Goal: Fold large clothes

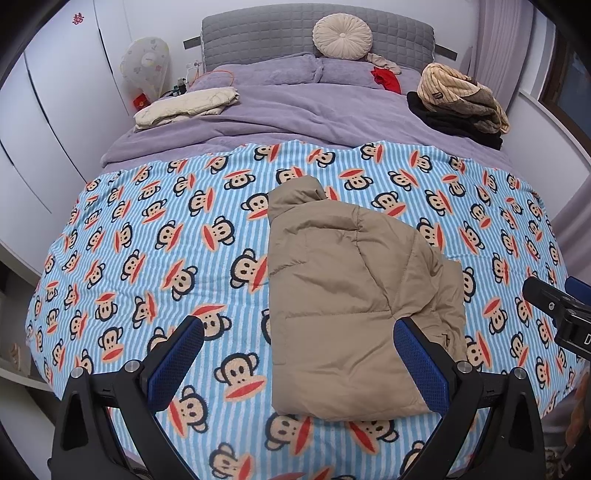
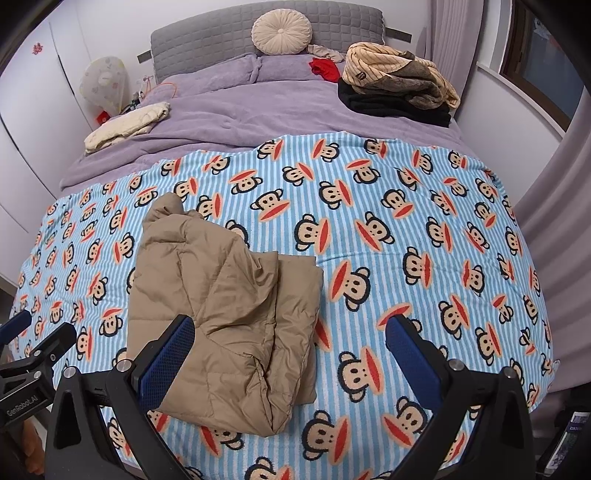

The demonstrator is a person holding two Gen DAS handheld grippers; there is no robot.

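Folded tan puffer jacket (image 1: pixel 354 295) on monkey-print blanket (image 1: pixel 147 240), long axis toward headboard (image 1: pixel 258 33), collar farthest; left gripper (image 1: pixel 299 354) and right gripper (image 2: pixel 290 350) jaws spread wide, empty.

This is a bedroom in a home. A wide bed with a grey quilted padded headboard (image 1: pixel 317 35) is filling most of both views, and a round cream pleated cushion (image 1: pixel 342 37) is leaning against it above two lilac plush pillows (image 1: pixel 295 68). A lilac fleece duvet (image 1: pixel 295 114) is covering the far half, while a blue-and-white striped blanket printed with cartoon monkey faces (image 1: pixel 147 240) is lying over the near half. Folded clothes are sitting in a pile (image 2: pixel 399 85) near the pillows. White wardrobe doors (image 1: pixel 55 92) are lining one side, beside a cloth-covered standing fan (image 1: pixel 146 64), and pale lilac curtains (image 2: pixel 554 206) are hanging by a window (image 2: pixel 546 59).
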